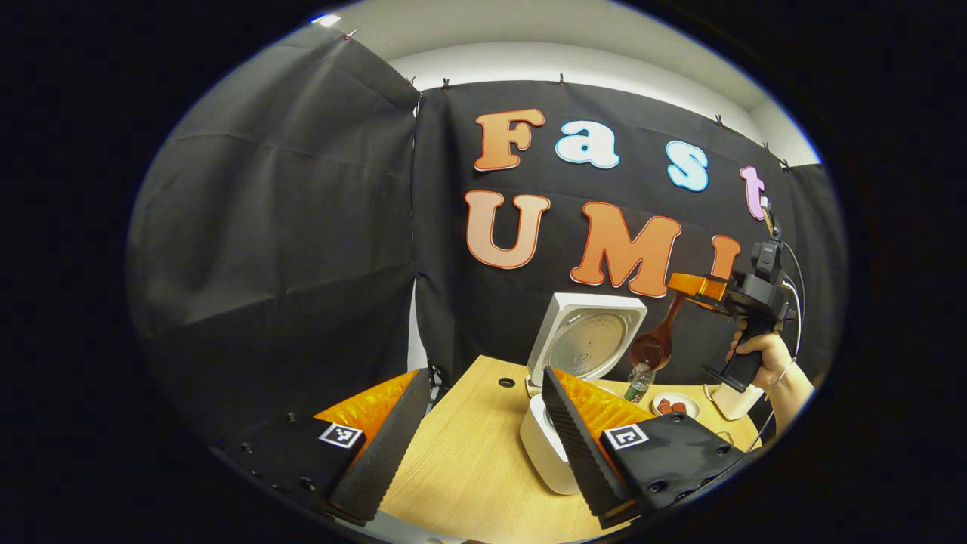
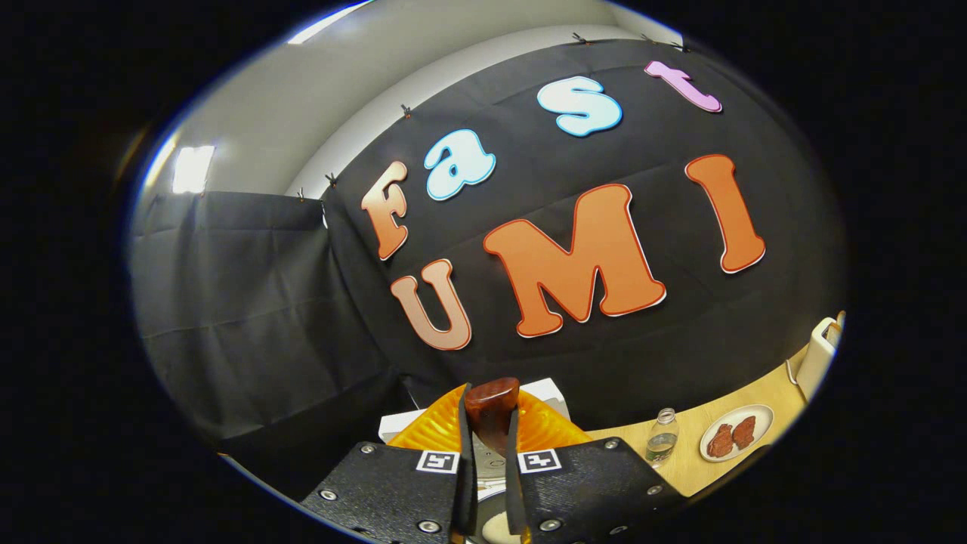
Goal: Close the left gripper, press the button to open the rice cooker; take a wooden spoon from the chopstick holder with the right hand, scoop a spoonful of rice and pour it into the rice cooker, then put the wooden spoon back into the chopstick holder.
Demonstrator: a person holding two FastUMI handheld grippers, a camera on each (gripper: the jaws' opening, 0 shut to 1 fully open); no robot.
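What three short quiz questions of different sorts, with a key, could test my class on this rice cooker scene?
1. True or false: the rice cooker has its lid shut.
2. What does the right gripper hold? A) a bottle B) a wooden spoon C) a plate
3. Fill in: the left gripper has its fingers ____.

Key
1. False: the lid stands open.
2. B: both fingers press on the handle of the wooden spoon, whose bowl hangs down above the cooker, beside the lid.
3. Apart, with nothing between them.
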